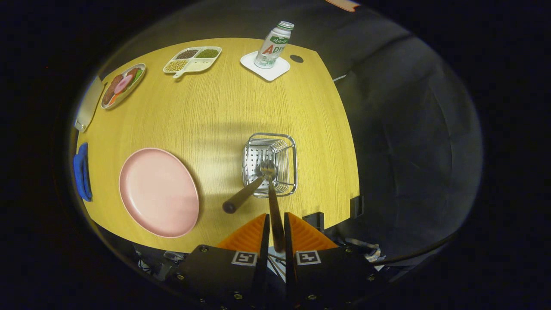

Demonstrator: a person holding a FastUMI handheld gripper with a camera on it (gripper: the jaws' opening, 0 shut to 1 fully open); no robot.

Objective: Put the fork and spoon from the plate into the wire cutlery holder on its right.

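While claw clamps dark-handled metal spoon over square wire cutlery holder, frame centre, fork already leaning inside: early release may tip holder.

Gripper grips the spoon over the holder; fork leans at 10 o'clock; bare table at 12.

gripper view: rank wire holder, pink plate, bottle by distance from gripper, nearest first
The gripper is shut on a utensil handle whose head reaches into the holder.
1. Wire holder, just ahead of the fingers, with another utensil leaning in it.
2. Pink plate, off to the left of the holder, bare.
3. Bottle, far across the table on a white coaster.
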